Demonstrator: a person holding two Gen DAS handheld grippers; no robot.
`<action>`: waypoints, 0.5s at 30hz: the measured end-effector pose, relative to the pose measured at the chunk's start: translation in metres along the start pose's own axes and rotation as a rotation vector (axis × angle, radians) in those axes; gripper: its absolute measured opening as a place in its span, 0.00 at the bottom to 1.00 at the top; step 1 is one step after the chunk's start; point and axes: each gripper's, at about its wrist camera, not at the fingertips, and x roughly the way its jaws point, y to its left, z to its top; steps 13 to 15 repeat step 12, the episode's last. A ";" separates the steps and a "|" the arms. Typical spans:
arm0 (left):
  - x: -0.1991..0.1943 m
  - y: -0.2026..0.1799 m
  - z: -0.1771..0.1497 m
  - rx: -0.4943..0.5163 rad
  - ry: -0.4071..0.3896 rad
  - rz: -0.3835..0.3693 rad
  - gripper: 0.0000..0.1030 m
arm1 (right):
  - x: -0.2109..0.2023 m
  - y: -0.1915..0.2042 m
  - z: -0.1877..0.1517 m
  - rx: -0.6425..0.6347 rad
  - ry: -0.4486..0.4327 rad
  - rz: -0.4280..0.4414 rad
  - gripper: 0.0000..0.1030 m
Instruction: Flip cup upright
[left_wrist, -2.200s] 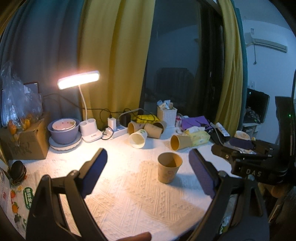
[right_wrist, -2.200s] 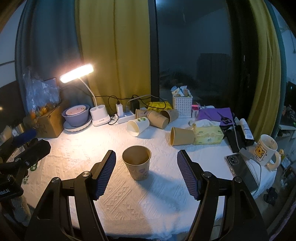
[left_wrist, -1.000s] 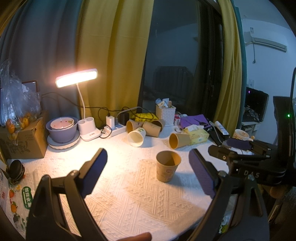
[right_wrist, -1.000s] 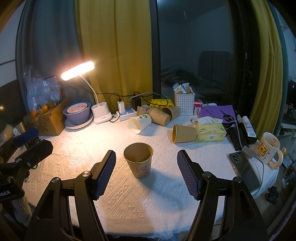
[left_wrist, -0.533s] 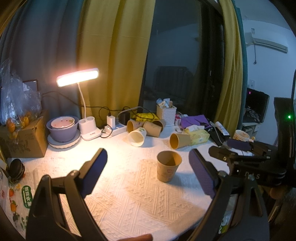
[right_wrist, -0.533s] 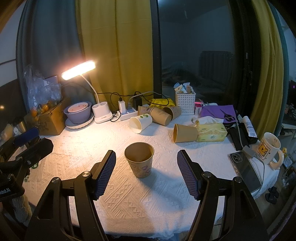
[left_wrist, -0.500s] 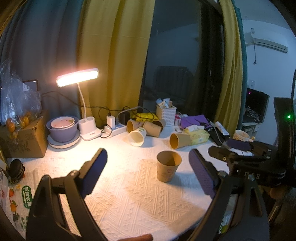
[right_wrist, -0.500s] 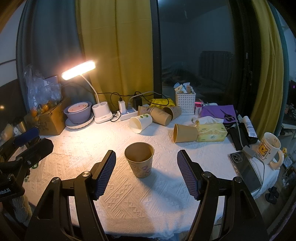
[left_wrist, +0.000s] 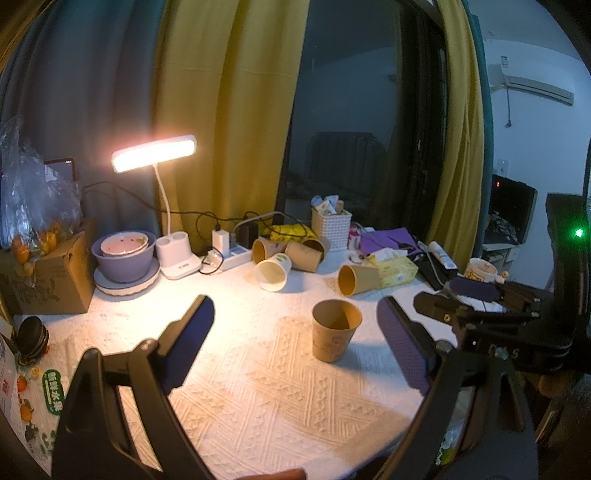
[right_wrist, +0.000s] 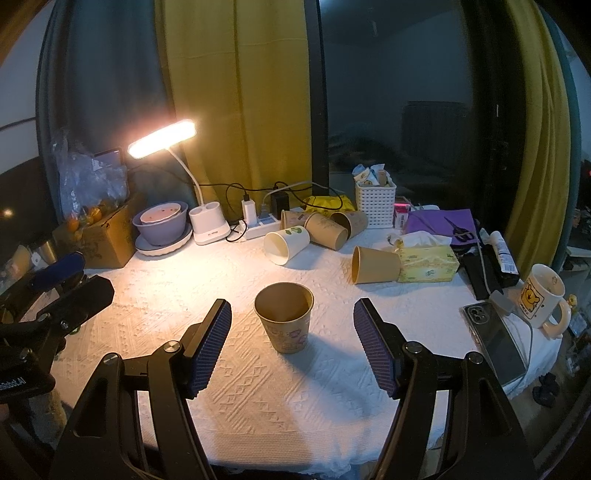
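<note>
A brown paper cup (right_wrist: 286, 317) stands upright on the white tablecloth (right_wrist: 258, 384), mouth up; it also shows in the left wrist view (left_wrist: 334, 329). My right gripper (right_wrist: 291, 343) is open and empty, its blue pads on either side of the cup and a little nearer than it, not touching. My left gripper (left_wrist: 295, 345) is open and empty, the cup ahead and right of centre. Each gripper shows in the other's view: the right one (left_wrist: 476, 295) and the left one (right_wrist: 59, 280).
Several paper cups lie on their sides at the back: a white one (right_wrist: 286, 242), brown ones (right_wrist: 327, 225), one (right_wrist: 375, 265) against a tissue box (right_wrist: 428, 260). A lit desk lamp (right_wrist: 162, 138), bowl (right_wrist: 160, 221), basket (right_wrist: 375, 205), mug (right_wrist: 539, 297) and phone (right_wrist: 495, 341) are around.
Both views have shifted only slightly. The cup stays upright in the same place and both grippers stay open.
</note>
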 end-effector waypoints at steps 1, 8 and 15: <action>0.000 0.000 0.000 0.001 0.000 -0.001 0.88 | 0.000 0.000 0.000 0.000 0.000 0.000 0.70; 0.000 -0.001 0.000 -0.001 -0.001 -0.004 0.88 | 0.001 -0.001 0.000 -0.001 0.001 0.001 0.70; 0.006 -0.007 -0.005 0.017 0.026 -0.029 0.88 | 0.001 -0.003 -0.001 -0.007 -0.001 -0.006 0.70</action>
